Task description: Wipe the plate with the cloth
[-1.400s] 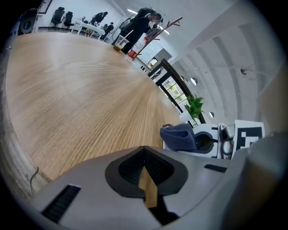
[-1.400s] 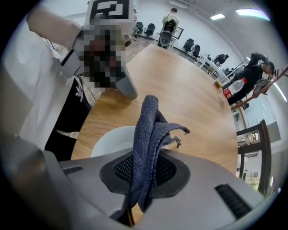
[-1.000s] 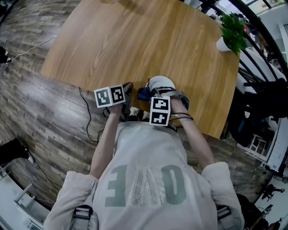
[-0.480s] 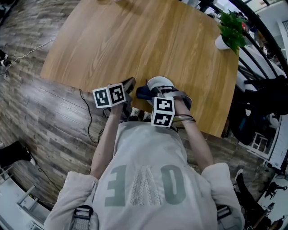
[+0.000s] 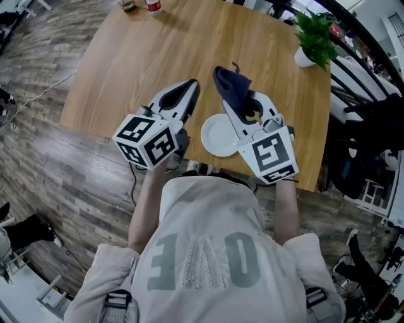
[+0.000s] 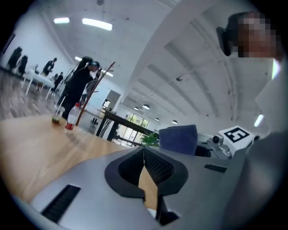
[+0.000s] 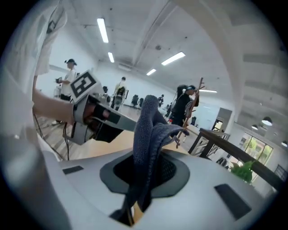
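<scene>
- right gripper [image 5: 228, 96] [image 7: 145, 167]: jaws clamped on the dark blue cloth [image 5: 232, 87]; a fold of it stands up out of the jaws and a tail hangs below them in the right gripper view.
- left gripper [image 5: 190, 87] [image 6: 144, 152]: jaws pressed together, nothing between them.
- plate [image 5: 218, 135]: white, flat on the wooden table [image 5: 158, 50] near the person's edge. in the head view it sits between the 2 grippers and below them.
- both grippers look lifted clear of the table. cloth is apart from the plate, no contact.
- progress, my read: cloth is picked up, that part is done. no wiping is going on now, and the left gripper is not steadying the plate. can't tell from here whether the plate surface has been wiped at all.
- left to do, as i judge it: bring the cloth down onto the plate and rub across it, maybe brace the rim with the left.
- surroundings: potted plant [image 5: 317, 39] at the far right corner, bottle [image 5: 152, 5] and cup [image 5: 128, 5] at the far edge, all well apart from the plate.
- nothing lies between cloth and plate. the plate's place close to the table edge is the 1 risk i see.
</scene>
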